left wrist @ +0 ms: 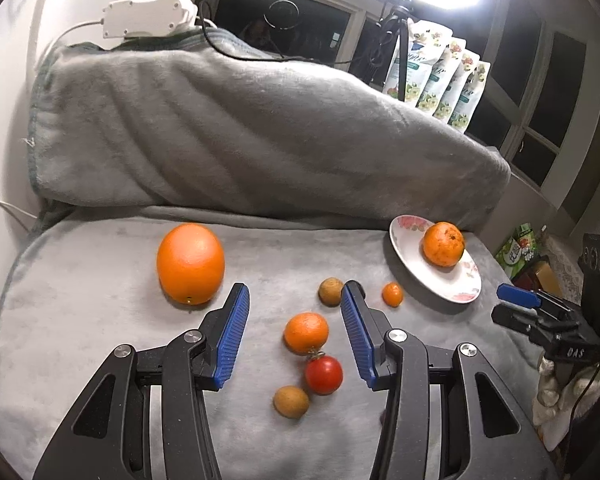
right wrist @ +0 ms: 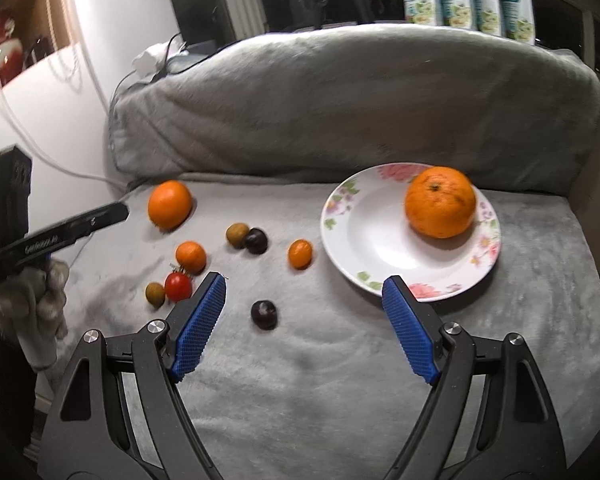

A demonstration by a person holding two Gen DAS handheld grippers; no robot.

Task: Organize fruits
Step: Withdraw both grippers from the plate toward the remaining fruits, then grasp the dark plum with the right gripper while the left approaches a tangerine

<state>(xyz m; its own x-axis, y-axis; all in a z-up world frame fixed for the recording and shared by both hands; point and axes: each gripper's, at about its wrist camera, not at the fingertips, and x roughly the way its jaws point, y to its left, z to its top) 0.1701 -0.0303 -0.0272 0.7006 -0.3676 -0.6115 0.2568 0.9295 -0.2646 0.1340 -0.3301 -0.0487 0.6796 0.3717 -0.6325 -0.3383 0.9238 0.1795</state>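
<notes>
Your left gripper [left wrist: 295, 322] is spread wide w/ nothing in it, hanging over the loose fruit on the grey blanket [left wrist: 100, 340]. Landmark = the floral plate [right wrist: 364, 240]. It already carries one orange [right wrist: 440, 202], sitting toward its far-right rim. Everything else is off the plate, to its left.

Between your left pads sits the small mandarin [left wrist: 306, 333], not touched by either one. Toward you from it, touching or nearly so, is the cherry tomato [left wrist: 323, 375], then a brown longan [left wrist: 291, 401]. A second longan [left wrist: 331, 291] and the kumquat [left wrist: 392, 294] lie closer to the plate; the kumquat is the nearest loose piece to its rim. The big orange [left wrist: 191, 264] is farthest from the plate.

Your right gripper [right wrist: 304, 320] is also wide open, empty, near the plate's front rim. A dark plum [right wrist: 264, 314] lies between its pads on the blanket, another dark plum [right wrist: 257, 241] beside the longan.

Step, as I read it: early in the job, 1 fruit plated, lining up the next pick. Next move prob. calls for lowering the left claw straight around the mandarin & closing gently. Watch the tomato stem right behind it; could snag or roll. Soft blanket, round fruit, so centre the pads before you squeeze.
</notes>
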